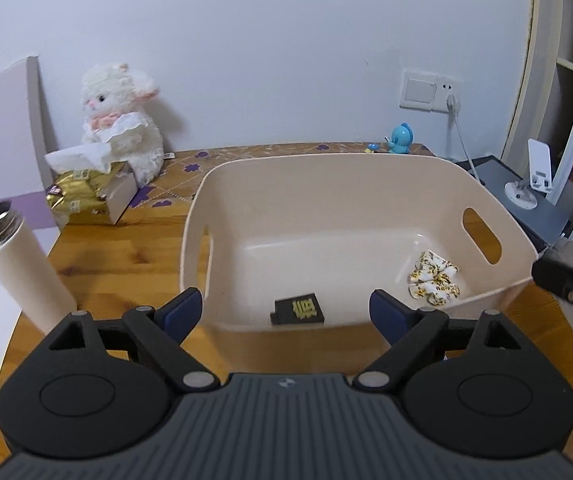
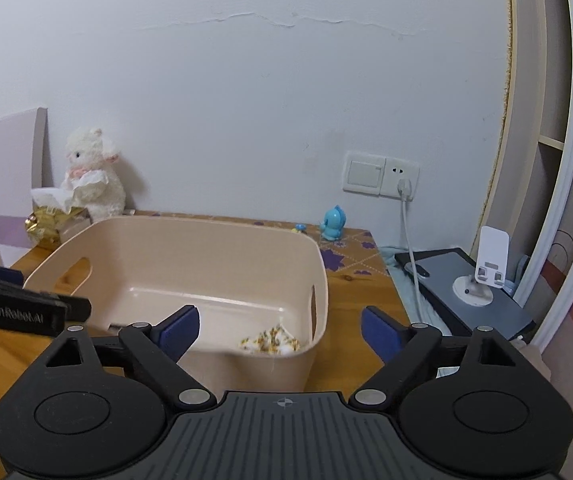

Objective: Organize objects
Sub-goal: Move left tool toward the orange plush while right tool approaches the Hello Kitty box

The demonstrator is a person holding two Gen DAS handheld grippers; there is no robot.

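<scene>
A beige plastic bin (image 1: pixel 366 172) with handle cut-outs stands on the wooden table (image 1: pixel 98 260). Inside it lie a small black block with gold characters (image 1: pixel 299 312) and a floral scrunchie (image 1: pixel 434 278). My left gripper (image 1: pixel 286 312) hangs open just in front of the bin's near wall, nothing between its fingers. In the right wrist view the same bin (image 2: pixel 190 232) sits ahead and to the left, with the scrunchie (image 2: pixel 270 342) showing over its rim. My right gripper (image 2: pixel 280 334) is open and empty near the bin's right corner. The left gripper's side shows at the left edge.
An open white flask (image 1: pixel 22 264) stands left of the bin. Behind it are a gold tissue pack (image 1: pixel 86 196) and a white plush lamb (image 1: pixel 122 120). A blue toy figure (image 1: pixel 400 140) sits at the table's back edge. A white phone stand (image 2: pixel 482 276) rests on a dark laptop at right.
</scene>
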